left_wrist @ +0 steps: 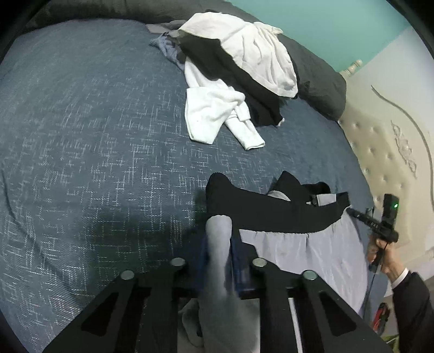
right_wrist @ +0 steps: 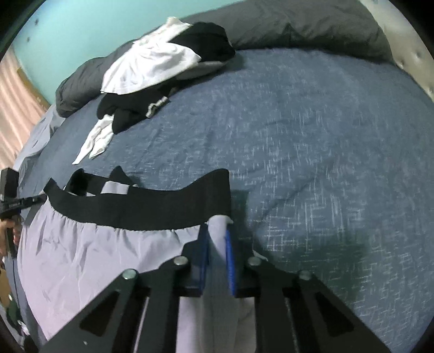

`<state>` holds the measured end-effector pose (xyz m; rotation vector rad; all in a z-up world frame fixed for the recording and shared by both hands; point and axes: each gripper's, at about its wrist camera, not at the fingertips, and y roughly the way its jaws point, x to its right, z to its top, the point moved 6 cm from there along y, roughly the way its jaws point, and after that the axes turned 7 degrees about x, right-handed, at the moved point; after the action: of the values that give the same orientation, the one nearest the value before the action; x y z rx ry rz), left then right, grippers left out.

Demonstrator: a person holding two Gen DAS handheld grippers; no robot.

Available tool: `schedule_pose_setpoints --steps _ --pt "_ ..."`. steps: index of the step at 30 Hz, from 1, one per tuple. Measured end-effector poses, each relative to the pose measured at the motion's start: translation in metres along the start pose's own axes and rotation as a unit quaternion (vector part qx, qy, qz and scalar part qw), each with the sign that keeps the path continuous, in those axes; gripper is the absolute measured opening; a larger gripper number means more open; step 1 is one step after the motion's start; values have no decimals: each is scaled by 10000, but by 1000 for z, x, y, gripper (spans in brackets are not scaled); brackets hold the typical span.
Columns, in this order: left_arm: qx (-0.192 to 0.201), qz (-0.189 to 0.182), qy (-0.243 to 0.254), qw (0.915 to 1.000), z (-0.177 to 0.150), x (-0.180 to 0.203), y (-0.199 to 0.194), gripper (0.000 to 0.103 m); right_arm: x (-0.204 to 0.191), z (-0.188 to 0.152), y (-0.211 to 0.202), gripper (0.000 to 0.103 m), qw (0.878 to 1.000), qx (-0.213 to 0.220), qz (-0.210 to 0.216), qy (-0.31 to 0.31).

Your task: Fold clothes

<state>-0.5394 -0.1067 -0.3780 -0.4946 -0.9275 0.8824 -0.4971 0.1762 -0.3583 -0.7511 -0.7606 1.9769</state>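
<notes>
A pale lavender garment [left_wrist: 298,244] with a black waistband [left_wrist: 271,214] lies spread on the blue bedspread [left_wrist: 95,135]. My left gripper [left_wrist: 219,244] is shut on a fold of its lavender cloth at the waistband's left end, which rises between the blue pads. My right gripper [right_wrist: 218,239] is shut on the same garment [right_wrist: 95,258] at the other end of the waistband [right_wrist: 141,209]. Each view shows the other gripper across the garment: the right gripper [left_wrist: 352,211] held by a hand, and the left gripper [right_wrist: 40,200] at the frame edge.
A pile of white and black clothes [left_wrist: 236,81] lies further up the bed, also in the right wrist view [right_wrist: 152,70]. A dark grey duvet [right_wrist: 298,24] is bunched behind it. A cream tufted headboard [left_wrist: 385,152] borders the bed.
</notes>
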Motion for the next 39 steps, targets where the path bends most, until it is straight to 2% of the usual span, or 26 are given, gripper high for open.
schedule_pose_setpoints --steps 8,12,14,17,23,26,28,29,30,31,35,39 --pt "408 46 117 9991 20 15 -29 12 -11 30 -34 9 9980 614 -120 -51" --pt "414 220 60 9989 31 16 -28 12 -13 40 -30 9 9981 569 -241 21" --pt "350 302 31 9989 32 14 -21 12 -10 38 -18 9 9985 400 -342 119" --pt "281 430 -40 9987 29 9 -9 12 -6 29 2 9 9983 147 -526 195" --pt "184 519 -210 9983 17 -3 2 14 -1 19 14 15 9973 19 -618 393" --pt "278 499 -215 9981 19 -2 -11 25 -4 24 -5 17 9963 192 -706 449" --pt "417 474 -268 9976 21 -1 -27 42 -8 28 -22 17 9955 349 -740 478" --pt "478 412 -305 9975 21 1 -35 44 -13 28 -32 17 9957 416 -666 497" --pt "539 394 -330 9972 21 2 -44 51 -19 29 -42 17 9957 484 -592 515" --pt "587 412 -346 9968 20 4 -53 58 -26 29 -51 17 9959 534 -500 532" --pt "784 354 -575 9946 7 8 -85 61 -69 14 -80 17 9969 471 194 605" --pt "975 306 -873 9909 -19 13 -111 79 -121 -23 -94 17 9959 70 739 517"
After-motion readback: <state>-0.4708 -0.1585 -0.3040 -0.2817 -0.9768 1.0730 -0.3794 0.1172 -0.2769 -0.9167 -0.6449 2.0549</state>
